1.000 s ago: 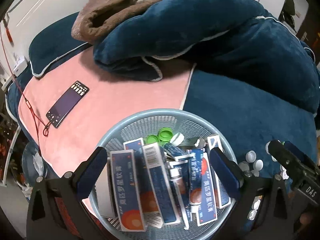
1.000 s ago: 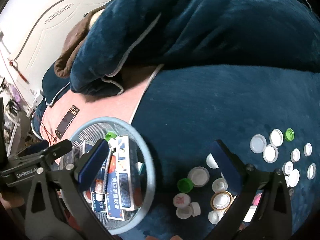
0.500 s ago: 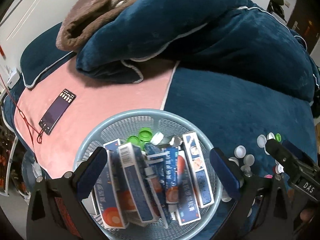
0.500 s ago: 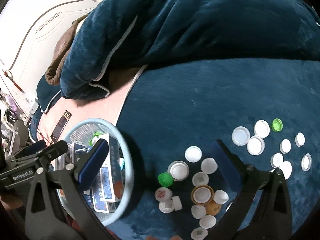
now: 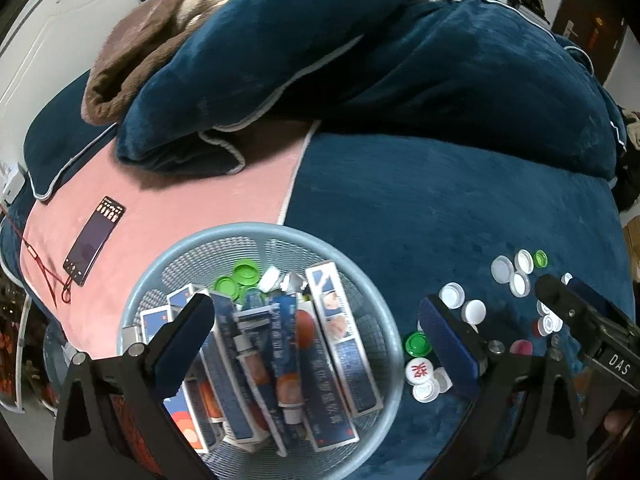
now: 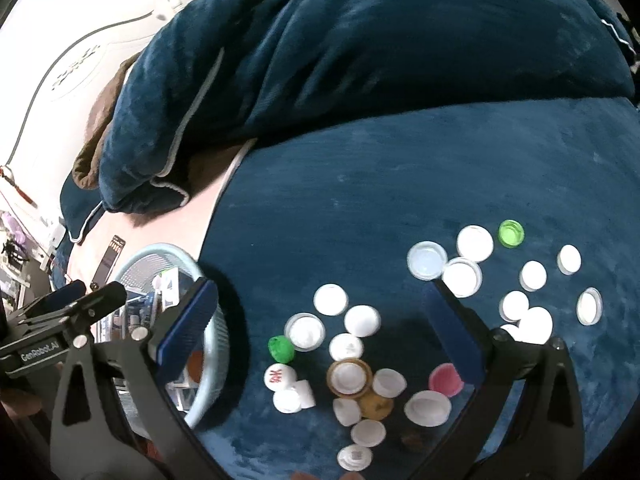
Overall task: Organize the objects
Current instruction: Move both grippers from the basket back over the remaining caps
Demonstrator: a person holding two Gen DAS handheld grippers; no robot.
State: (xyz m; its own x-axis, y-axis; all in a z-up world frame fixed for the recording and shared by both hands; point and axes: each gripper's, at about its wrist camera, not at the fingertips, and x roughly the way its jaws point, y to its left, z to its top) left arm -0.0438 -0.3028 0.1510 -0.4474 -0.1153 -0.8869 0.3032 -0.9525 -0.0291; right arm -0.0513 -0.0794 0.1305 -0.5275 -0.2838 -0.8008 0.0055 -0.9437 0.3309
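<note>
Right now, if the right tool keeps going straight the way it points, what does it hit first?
Probably the loose bottle caps on the dark blue blanket. The open right tool points at them with nothing in between, though depth is unclear.

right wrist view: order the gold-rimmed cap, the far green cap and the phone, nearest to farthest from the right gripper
1. gold-rimmed cap: between the open fingers of the right gripper.
2. far green cap: ahead, to the right.
3. phone: far left, beyond the basket.
</note>
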